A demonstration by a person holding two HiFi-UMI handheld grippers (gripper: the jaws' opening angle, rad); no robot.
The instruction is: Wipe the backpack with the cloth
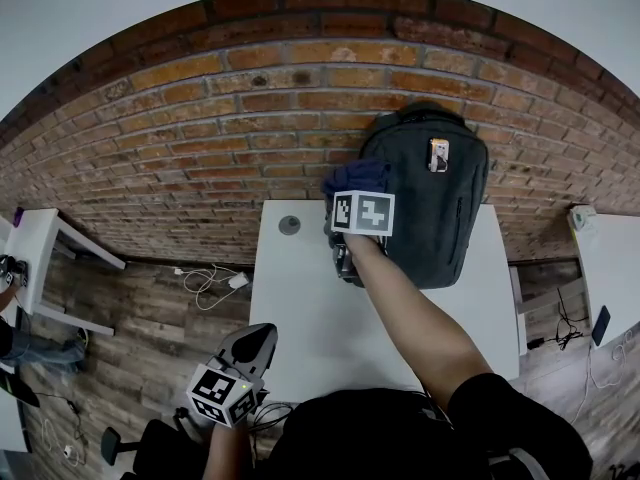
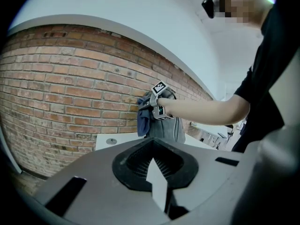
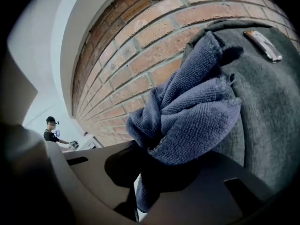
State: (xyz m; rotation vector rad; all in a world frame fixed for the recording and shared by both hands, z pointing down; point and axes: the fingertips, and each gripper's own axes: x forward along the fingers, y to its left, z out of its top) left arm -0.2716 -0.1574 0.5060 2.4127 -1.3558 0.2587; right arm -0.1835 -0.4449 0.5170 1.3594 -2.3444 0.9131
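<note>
At lower left, the left gripper [image 1: 258,340] hangs off the table's near-left corner, jaws together on nothing and pointing toward the wall. It looks idle, parked clear of the work because the wiping needs only one tool. The left forearm is low and close to the body.

On the white table [image 1: 310,318], a small round disc [image 1: 289,225] lies near the far edge, apart from everything else. To its right, the right gripper [image 3: 138,196] is clamped on a bunched blue cloth [image 3: 187,111]. A fold is pinched between the jaws and the rest bulges ahead of them, so soft pile rather than plastic meets the fabric.

The cloth sits against the upper left side of the grey backpack [image 1: 440,208]. The backpack stands upright at the table's far edge against the brick wall [image 1: 200,138], a prop that likely lets it take a push without tipping.

The right arm reaches nearly straight across the table, forearm bare, wrist raised to the pack's upper part. The wipe appears to be at the top, with most of the front panel yet to cover.
</note>
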